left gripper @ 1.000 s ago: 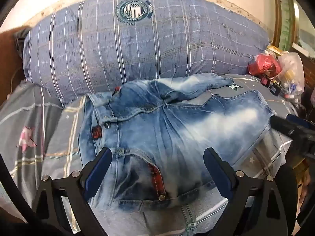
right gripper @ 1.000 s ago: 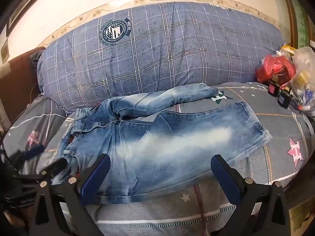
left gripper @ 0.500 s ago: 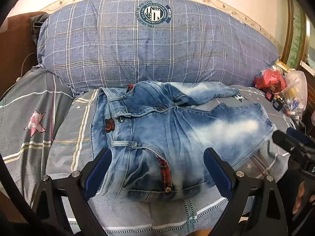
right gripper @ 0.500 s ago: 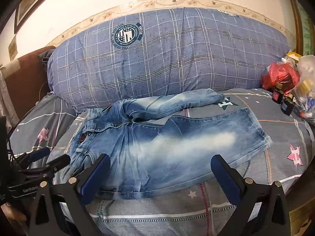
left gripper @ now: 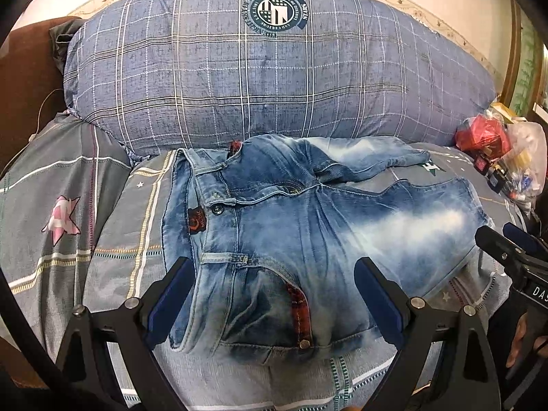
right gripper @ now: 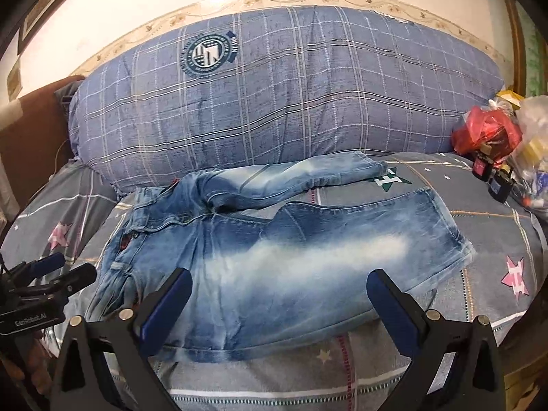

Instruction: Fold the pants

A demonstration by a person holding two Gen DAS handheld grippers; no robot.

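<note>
Faded blue jeans lie spread on the grey bed cover, waistband to the left and legs to the right. The far leg is bunched and narrow against the big pillow. My left gripper hovers open above the waist and pocket end, holding nothing. My right gripper hangs open over the near leg, also empty. Each gripper appears at the edge of the other's view: the right gripper and the left gripper.
A large blue plaid pillow stands along the back against the wall. Plastic bags with red and small items pile at the far right. A brown headboard rises at left. A hand shows at lower right.
Both grippers have pulled back and risen from the jeans, so more of the pillow and bed shows. The jeans have not moved.
</note>
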